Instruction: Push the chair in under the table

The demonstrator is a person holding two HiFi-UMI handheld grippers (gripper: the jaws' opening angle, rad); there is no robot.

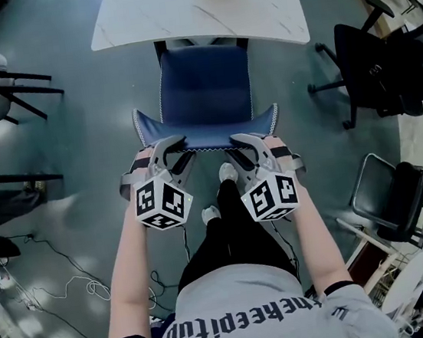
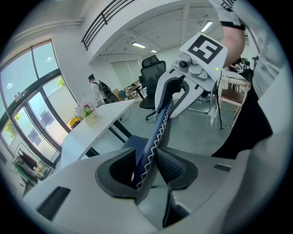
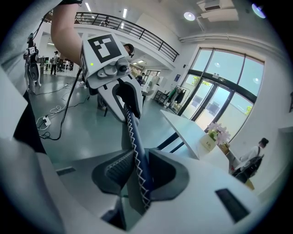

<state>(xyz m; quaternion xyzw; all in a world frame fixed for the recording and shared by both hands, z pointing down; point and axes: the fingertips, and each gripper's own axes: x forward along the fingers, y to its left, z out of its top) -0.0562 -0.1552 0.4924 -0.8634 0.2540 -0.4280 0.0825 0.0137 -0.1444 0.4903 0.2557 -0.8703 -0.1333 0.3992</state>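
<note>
Holding: your left tool [image 1: 176, 147] and right tool [image 1: 241, 143] are each closed on the top rim of the backrest [image 1: 207, 132], and each tool's own view shows the stitched blue edge pinched between its pads.
Chair: the chair [image 1: 205, 88] stands at 12 o'clock from you. Its seat front is just under the near edge of the desk [image 1: 175, 10], and the backrest is still well outside it.
Axis: the rim runs from 9 to 3 o'clock across both tools, so the push goes straight toward 12.
Nearer hand: neither. The tools sit evenly either side of the middle, so an equal push should keep the chair square.
Hidden: the chair's legs are mostly beneath the seat, and the desk's far side is cut off at 12 o'clock.
</note>
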